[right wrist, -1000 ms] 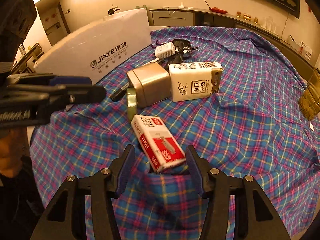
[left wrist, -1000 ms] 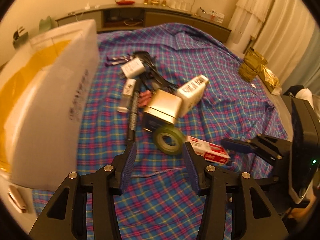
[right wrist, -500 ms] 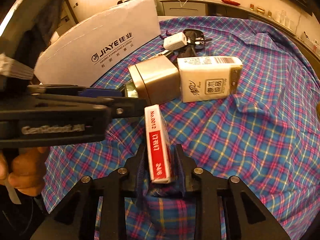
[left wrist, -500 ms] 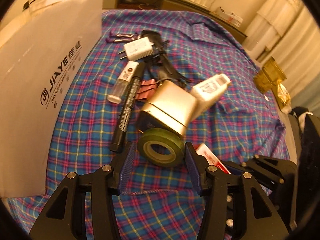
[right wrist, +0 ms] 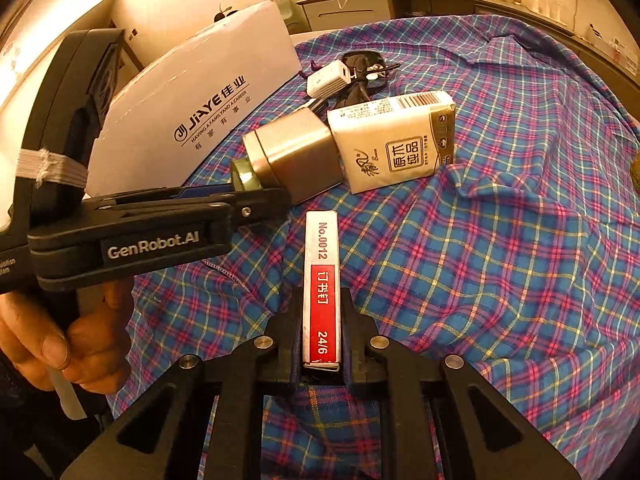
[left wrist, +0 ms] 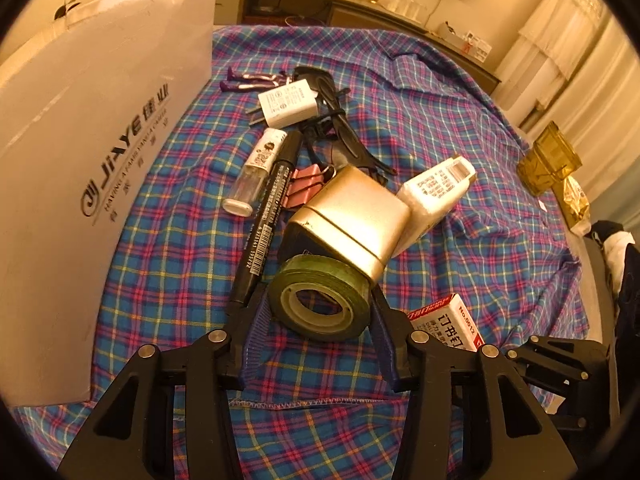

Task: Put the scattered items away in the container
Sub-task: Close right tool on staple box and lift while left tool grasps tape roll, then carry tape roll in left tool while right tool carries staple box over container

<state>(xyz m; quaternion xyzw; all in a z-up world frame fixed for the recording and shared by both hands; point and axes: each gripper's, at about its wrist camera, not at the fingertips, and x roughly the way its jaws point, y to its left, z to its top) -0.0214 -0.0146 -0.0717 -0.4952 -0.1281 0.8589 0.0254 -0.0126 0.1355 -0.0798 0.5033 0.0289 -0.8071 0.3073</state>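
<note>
tape roll [left wrist: 318, 306], green, lies on the plaid cloth [left wrist: 460, 264] just in front of the gold tin [left wrist: 354, 218], leaning on it. the left gripper [left wrist: 318, 330] straddles the roll, its jaws just closing in, and whether the pads press it yet i cannot tell. right of the tin, the right gripper [right wrist: 322, 334] pinches the red staple box [right wrist: 321, 288] on edge between its pads. left of the tin stands the white container [left wrist: 92, 168]; beyond the tin lie a black marker [left wrist: 268, 216], a charger [left wrist: 288, 104] and a tissue pack [right wrist: 396, 140].
</note>
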